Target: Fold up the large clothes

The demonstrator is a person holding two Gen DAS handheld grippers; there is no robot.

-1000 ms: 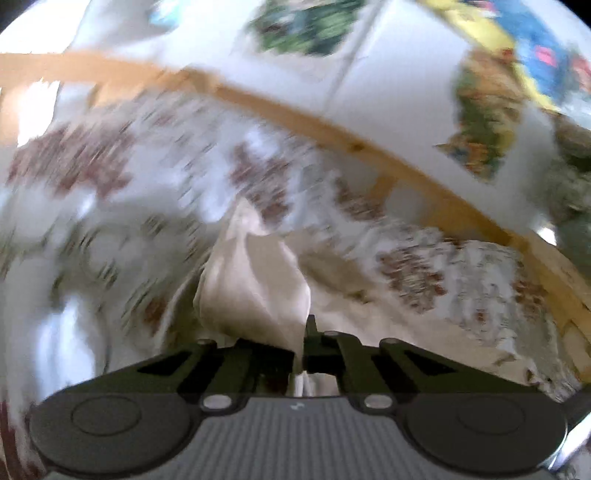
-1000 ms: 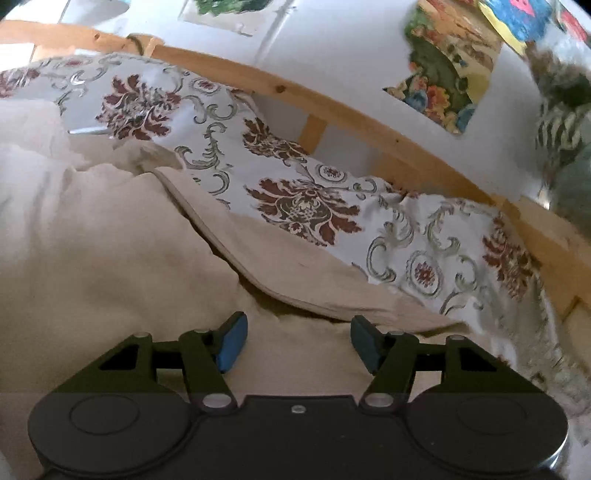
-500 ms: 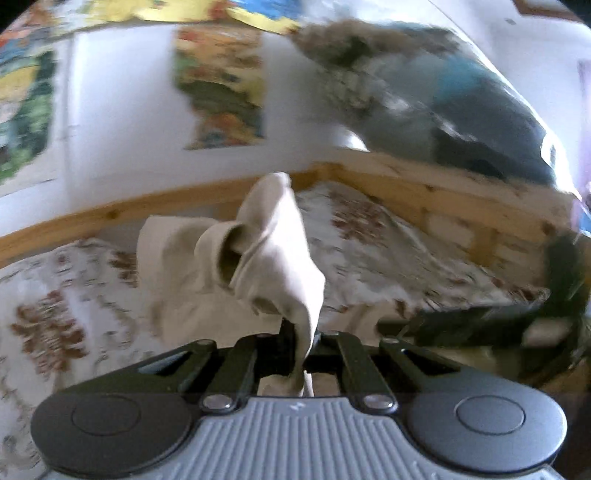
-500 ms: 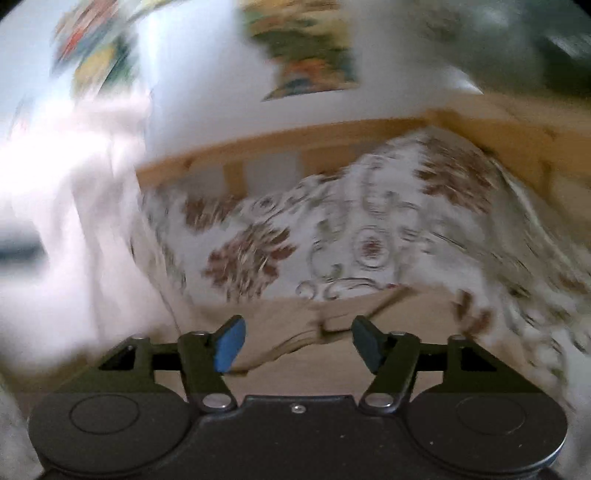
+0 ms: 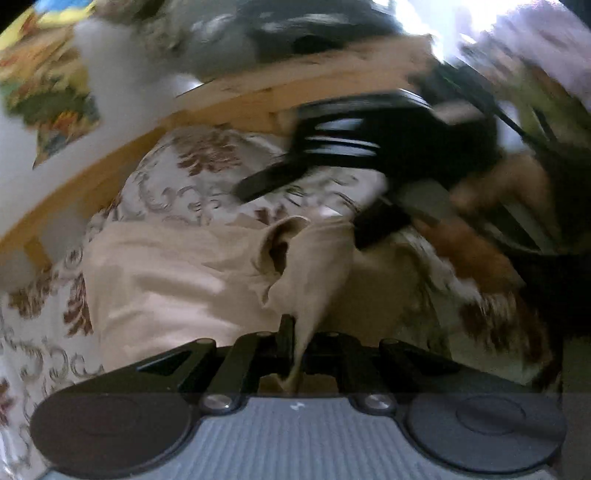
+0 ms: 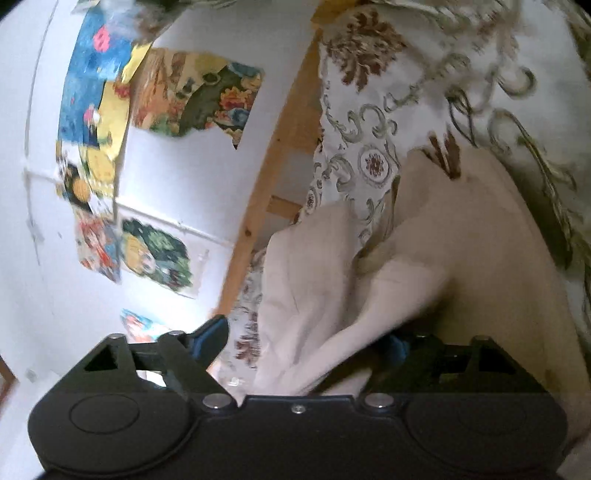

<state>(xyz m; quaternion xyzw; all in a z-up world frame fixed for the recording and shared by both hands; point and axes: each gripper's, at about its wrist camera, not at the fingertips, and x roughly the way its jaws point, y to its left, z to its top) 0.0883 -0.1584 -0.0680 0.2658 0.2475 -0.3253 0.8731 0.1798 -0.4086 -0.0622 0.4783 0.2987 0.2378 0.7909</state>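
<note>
A large beige garment (image 5: pixel 166 280) lies on a bed with a floral cover (image 5: pixel 192 184). My left gripper (image 5: pixel 295 332) is shut on a bunched fold of the garment, which rises between its fingers. The right gripper (image 5: pixel 354 158) shows blurred in the left wrist view, above and beyond that fold. In the right wrist view my right gripper (image 6: pixel 306 341) is open, rolled sideways, with a fold of the beige garment (image 6: pixel 332 295) lying between its blue-padded fingers (image 6: pixel 208 334). The right pad is mostly hidden by cloth.
A wooden bed rail (image 5: pixel 92 177) runs along the far side, also seen in the right wrist view (image 6: pixel 269 192). Colourful pictures (image 6: pixel 110 110) hang on the white wall. A heap of dark items (image 5: pixel 277 29) sits beyond the bed end.
Both grippers have swung fast. The left one carried its beige fold across toward the bed end. The right one rolled sideways and now has garment cloth between its open fingers.
</note>
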